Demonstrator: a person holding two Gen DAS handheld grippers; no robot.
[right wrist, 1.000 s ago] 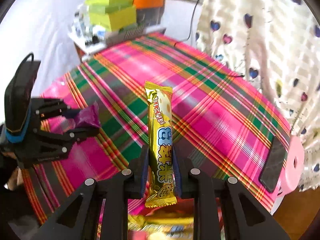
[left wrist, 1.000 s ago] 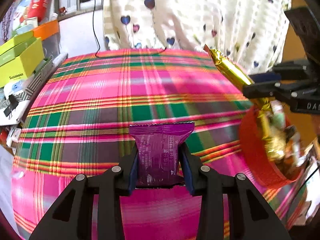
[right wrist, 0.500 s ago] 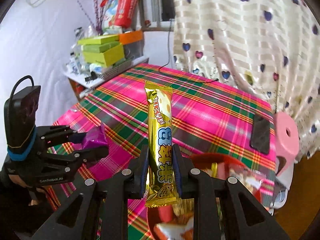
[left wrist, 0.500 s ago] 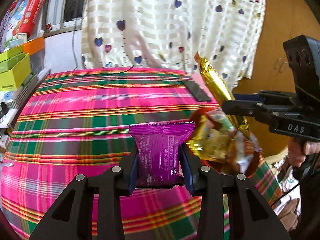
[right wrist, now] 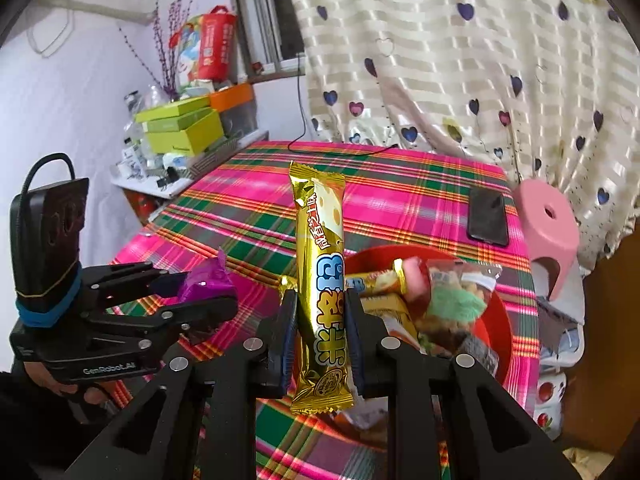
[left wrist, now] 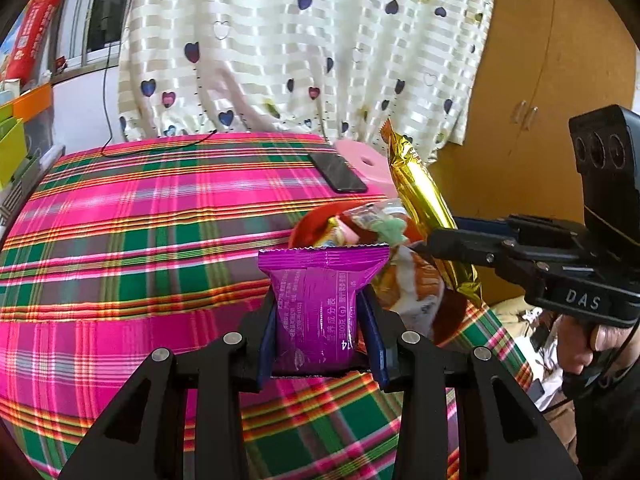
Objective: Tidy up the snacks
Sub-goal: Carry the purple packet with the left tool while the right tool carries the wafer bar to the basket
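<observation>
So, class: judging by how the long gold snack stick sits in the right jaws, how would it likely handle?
The gold snack stick stands upright above the right gripper without drooping, so it is probably fairly stiff. Its glossy foil looks slippery. Pinched at its lower part, it is likely light.

Both views are bright with daylight, which filters through the pale curtain [left wrist: 304, 52] and the window [right wrist: 266, 28]. Glare streaks the gold wrapper [right wrist: 320, 280] and the purple packet [left wrist: 320, 304]. The fisheye lens bends the checked cloth [left wrist: 140, 240] into a dome and leaves dark corners. Focus is sharp centrally and softer toward the rim; shadows are faint.
</observation>
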